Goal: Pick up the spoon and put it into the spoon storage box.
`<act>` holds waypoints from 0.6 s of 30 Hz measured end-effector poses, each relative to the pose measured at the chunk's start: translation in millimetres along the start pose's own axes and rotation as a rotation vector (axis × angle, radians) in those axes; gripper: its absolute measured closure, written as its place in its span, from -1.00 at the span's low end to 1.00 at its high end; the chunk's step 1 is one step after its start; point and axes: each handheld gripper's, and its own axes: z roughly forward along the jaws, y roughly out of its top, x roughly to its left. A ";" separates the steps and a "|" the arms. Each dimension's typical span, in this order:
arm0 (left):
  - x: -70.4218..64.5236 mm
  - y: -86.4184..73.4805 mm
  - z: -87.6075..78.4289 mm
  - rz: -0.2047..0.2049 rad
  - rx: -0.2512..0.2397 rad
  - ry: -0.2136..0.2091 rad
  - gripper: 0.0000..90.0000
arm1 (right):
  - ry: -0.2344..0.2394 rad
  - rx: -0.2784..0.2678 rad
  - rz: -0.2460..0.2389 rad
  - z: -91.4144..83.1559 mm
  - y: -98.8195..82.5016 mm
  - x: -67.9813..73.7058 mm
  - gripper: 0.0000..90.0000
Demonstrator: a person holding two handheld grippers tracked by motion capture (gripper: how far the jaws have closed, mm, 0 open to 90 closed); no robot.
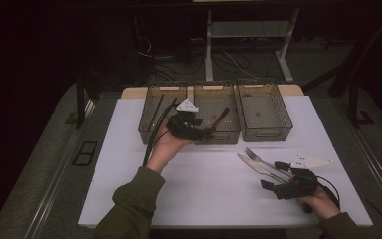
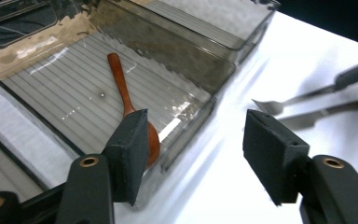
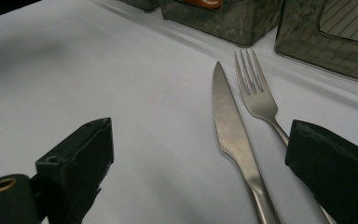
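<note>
Glossy wooden spoon [image 2: 129, 105], smoked-plastic bin [image 2: 205, 74], brushed-metal knife [image 3: 233, 135].

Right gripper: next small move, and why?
Probably close the right gripper on the knife: its fingers stand open with the knife handle between them, the fork beside it. The wooden spoon already lies in the middle bin; the right bin holds nothing.

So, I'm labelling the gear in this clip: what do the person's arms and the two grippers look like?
Both sleeves are olive green. The left gripper and right gripper are black, each with two blocky jaws, brass-coloured pivot rings and a pale three-cornered plate on top. A black cable trails from each.
</note>
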 end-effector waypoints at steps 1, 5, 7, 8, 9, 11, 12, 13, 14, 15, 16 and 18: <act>-1.7 -2.9 -3.2 0.004 -0.005 -0.004 -0.15 | 0.001 0.002 -0.002 -0.2 -0.1 0.0 -0.84; -8.4 -17.5 -13.4 0.003 -0.020 -0.024 -0.21 | 0.004 0.001 -0.009 -1.4 -1.0 0.5 -0.84; -11.4 -26.3 -18.3 0.006 -0.025 -0.021 -0.26 | 0.005 -0.003 -0.008 -2.1 -1.1 0.7 -0.84; -12.5 -30.9 -20.9 0.007 -0.027 -0.024 -0.28 | 0.007 0.001 -0.003 -2.6 -1.2 1.3 -0.84; -13.6 -35.9 -23.4 0.004 -0.037 -0.024 -0.29 | 0.005 -0.002 -0.009 -2.5 -1.3 1.0 -0.84; -15.2 -46.6 -29.2 -0.003 -0.043 -0.019 -0.32 | 0.006 -0.001 -0.010 -2.8 -1.6 0.9 -0.84; -15.5 -51.9 -31.9 -0.003 -0.047 -0.017 -0.33 | 0.005 -0.001 -0.009 -3.0 -1.6 0.9 -0.84; -16.0 -56.8 -34.5 -0.004 -0.052 -0.010 -0.34 | 0.004 -0.003 -0.010 -3.1 -1.6 0.8 -0.84; -16.2 -61.7 -37.2 -0.008 -0.057 -0.008 -0.36 | 0.004 -0.003 -0.010 -3.2 -1.6 0.9 -0.84; -16.6 -66.1 -39.5 -0.015 -0.063 -0.013 -0.37 | 0.004 -0.002 -0.011 -3.2 -1.6 1.0 -0.84; -17.5 -71.7 -42.3 -0.016 -0.067 -0.018 -0.39 | 0.004 -0.004 -0.010 -3.0 -1.8 1.3 -0.84; -19.6 -79.0 -45.5 -0.020 -0.070 -0.029 -0.42 | 0.002 -0.004 -0.010 -3.2 -1.6 1.8 -0.84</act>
